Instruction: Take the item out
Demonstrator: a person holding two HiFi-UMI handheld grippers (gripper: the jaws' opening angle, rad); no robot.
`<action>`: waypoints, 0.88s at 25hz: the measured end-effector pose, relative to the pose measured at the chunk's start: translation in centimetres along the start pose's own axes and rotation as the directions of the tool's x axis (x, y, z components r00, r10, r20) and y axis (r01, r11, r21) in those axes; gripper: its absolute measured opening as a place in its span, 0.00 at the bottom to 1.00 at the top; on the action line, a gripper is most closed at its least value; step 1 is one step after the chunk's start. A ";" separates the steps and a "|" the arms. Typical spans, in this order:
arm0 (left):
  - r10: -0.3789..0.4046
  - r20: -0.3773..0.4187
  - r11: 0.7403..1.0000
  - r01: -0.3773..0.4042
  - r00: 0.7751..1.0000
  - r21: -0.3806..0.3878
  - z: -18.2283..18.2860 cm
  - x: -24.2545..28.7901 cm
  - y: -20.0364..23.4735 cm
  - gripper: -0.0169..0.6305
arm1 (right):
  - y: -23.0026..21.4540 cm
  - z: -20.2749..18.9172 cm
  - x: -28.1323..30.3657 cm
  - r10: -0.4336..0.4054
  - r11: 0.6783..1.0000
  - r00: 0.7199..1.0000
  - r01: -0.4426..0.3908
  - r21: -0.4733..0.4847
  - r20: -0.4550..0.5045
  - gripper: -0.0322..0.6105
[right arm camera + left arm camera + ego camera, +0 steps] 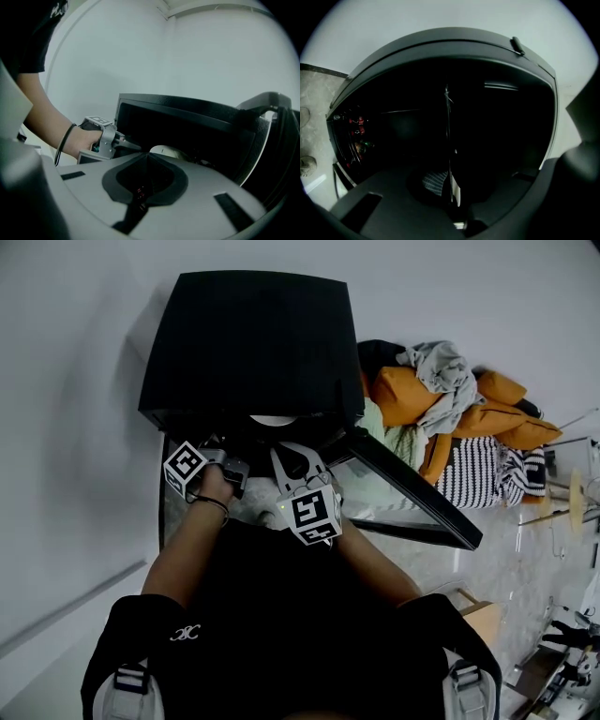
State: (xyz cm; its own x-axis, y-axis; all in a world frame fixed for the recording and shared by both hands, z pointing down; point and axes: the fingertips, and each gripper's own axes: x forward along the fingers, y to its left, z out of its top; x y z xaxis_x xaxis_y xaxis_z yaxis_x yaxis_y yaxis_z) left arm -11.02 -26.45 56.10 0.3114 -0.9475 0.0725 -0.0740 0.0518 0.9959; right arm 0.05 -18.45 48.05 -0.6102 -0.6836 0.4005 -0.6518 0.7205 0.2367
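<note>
White item point(272, 420) inside black cabinet point(248, 343): left tongs point(452, 187) seemingly clench its edge, right tongs point(147, 157) closed, empty.

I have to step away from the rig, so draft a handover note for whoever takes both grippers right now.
Left gripper: reaching into the black box's open front; a thin pale edge, likely the item's rim, stands between its jaws; too dark to confirm a grip.
Right gripper: shut, empty, in front of the opening.
Pale round item: inside the box, near its mouth. Door open.
Done: door opened, left gripper in. Left: draw the item out.
</note>
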 end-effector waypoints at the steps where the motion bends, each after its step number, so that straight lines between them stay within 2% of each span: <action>1: 0.001 0.000 1.000 -0.001 1.000 0.000 -0.1 -0.2 0.1 0.08 | 0.0 -0.2 0.1 -0.003 1.000 1.000 0.003 0.002 -0.006 0.06; 5: 0.005 -0.006 1.000 -0.005 1.000 -0.002 -0.2 -0.6 0.2 0.08 | 0.0 -0.6 0.4 -0.014 1.000 1.000 0.014 0.007 -0.017 0.06; 10: 0.013 -0.017 1.000 -0.013 1.000 -0.007 -0.2 -1.5 -0.1 0.08 | 0.1 0.2 0.7 -0.008 0.996 1.000 0.008 0.084 0.005 0.06; 12: 0.018 -0.020 1.000 -0.018 1.000 -0.013 -0.2 -1.8 -0.2 0.08 | 0.1 0.3 0.8 0.000 0.989 1.000 0.000 0.146 0.002 0.06; 14: 0.021 -0.023 1.000 -0.022 1.000 -0.015 -0.2 -2.1 -0.2 0.08 | 0.1 -0.1 0.9 0.010 0.968 1.000 -0.009 0.251 -0.003 0.06; 16: 0.023 -0.025 1.000 -0.024 0.999 -0.014 -0.2 -2.2 -0.2 0.08 | 0.1 -0.7 1.0 0.026 0.923 1.000 -0.024 0.384 -0.001 0.06; 17: 0.024 -0.026 1.000 -0.024 0.999 -0.014 -0.3 -2.3 -0.2 0.08 | 0.1 -1.0 1.1 0.036 0.890 0.999 -0.034 0.454 0.003 0.06; 18: 0.024 -0.027 1.000 -0.024 0.999 -0.014 -0.4 -2.4 -0.1 0.08 | 0.1 -1.4 1.1 0.047 0.849 0.999 -0.045 0.526 0.010 0.06; 20: 0.024 -0.030 1.000 -0.024 0.999 -0.016 -0.6 -2.5 0.0 0.08 | 0.1 -2.1 1.1 0.067 0.743 0.997 -0.069 0.665 0.028 0.06; 22: 0.024 -0.031 1.000 -0.025 0.999 -0.017 -0.7 -2.7 -0.1 0.08 | -0.2 -2.2 1.1 0.068 0.648 0.996 -0.081 0.758 0.049 0.06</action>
State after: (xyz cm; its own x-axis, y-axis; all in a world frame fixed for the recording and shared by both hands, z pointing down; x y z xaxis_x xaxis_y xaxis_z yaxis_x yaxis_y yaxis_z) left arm -11.21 -23.70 55.84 0.3388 -0.9357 0.0984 -0.0655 0.0809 0.9946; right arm 0.49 -19.04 50.42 -0.6744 -0.6379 0.3719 -0.7137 0.4340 -0.5498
